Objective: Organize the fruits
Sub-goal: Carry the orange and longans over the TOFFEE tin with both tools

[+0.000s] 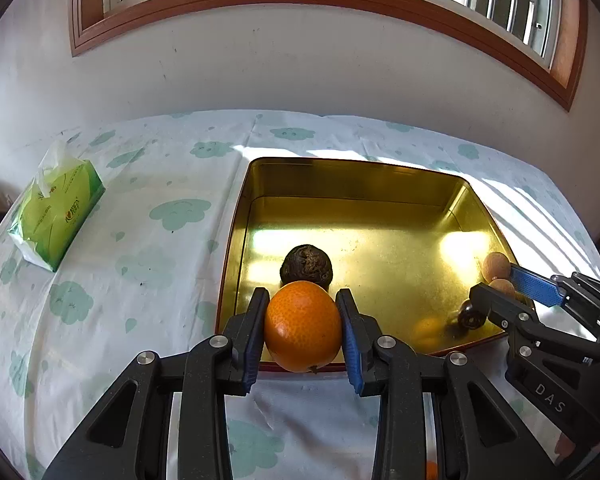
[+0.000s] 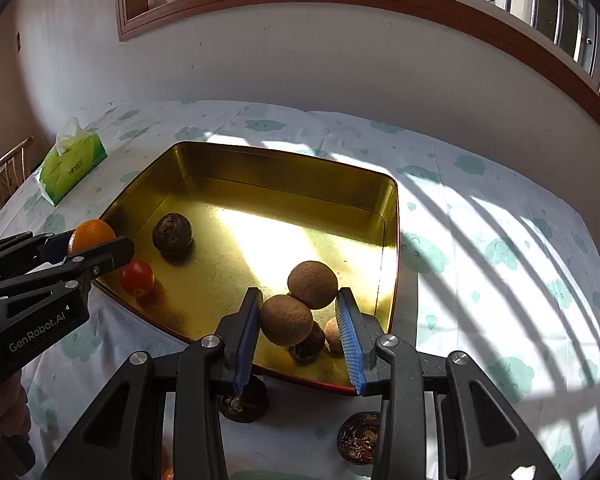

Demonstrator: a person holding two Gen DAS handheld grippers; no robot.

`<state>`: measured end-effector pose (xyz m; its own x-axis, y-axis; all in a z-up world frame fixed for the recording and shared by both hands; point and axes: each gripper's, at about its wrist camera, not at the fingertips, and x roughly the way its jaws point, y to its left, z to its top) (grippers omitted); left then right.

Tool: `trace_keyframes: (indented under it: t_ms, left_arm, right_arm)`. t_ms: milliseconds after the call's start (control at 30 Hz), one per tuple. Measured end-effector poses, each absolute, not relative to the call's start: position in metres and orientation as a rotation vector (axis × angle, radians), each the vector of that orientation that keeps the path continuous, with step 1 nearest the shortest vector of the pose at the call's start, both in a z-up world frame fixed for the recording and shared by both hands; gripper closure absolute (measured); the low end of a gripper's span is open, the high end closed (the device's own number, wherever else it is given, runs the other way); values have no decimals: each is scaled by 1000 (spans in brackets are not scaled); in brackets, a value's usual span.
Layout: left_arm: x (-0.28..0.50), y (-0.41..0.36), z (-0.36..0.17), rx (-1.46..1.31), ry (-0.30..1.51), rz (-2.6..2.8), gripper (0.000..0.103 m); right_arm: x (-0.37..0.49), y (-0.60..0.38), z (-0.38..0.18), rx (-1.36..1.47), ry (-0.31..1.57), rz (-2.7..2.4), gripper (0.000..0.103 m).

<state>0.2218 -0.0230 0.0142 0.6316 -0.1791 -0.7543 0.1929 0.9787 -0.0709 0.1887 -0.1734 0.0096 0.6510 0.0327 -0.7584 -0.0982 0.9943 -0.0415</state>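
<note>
My left gripper (image 1: 302, 294) is shut on an orange (image 1: 302, 330), just above the near rim of a gold tin tray (image 1: 360, 184). A dark wrinkled fruit (image 1: 307, 266) lies in the tray right behind the orange. My right gripper (image 2: 298, 294) is shut on a pair of joined brown round fruits (image 2: 286, 320), over the tray's near right corner. In the right wrist view the tray (image 2: 284, 168) also holds a red tomato (image 2: 137, 278) and the dark fruit (image 2: 172, 234). Another dark fruit (image 2: 308, 346) and a small pale one (image 2: 332, 334) lie under the held pair.
Two dark wrinkled fruits (image 2: 244, 402) (image 2: 358, 438) lie on the cloud-patterned tablecloth (image 2: 480, 240) before the tray. A green tissue pack (image 1: 56, 216) sits at the far left. A wall with a window stands behind the table. A wooden chair (image 2: 8, 168) stands at the left.
</note>
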Motion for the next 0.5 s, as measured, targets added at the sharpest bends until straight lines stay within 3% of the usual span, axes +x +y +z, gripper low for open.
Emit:
trace_keyframes:
  t_ms: [500]
  left_arm:
    - [225,-30,0,57,869,-178,68]
  right_arm:
    - [199,-175,-5,-67,888,83,68]
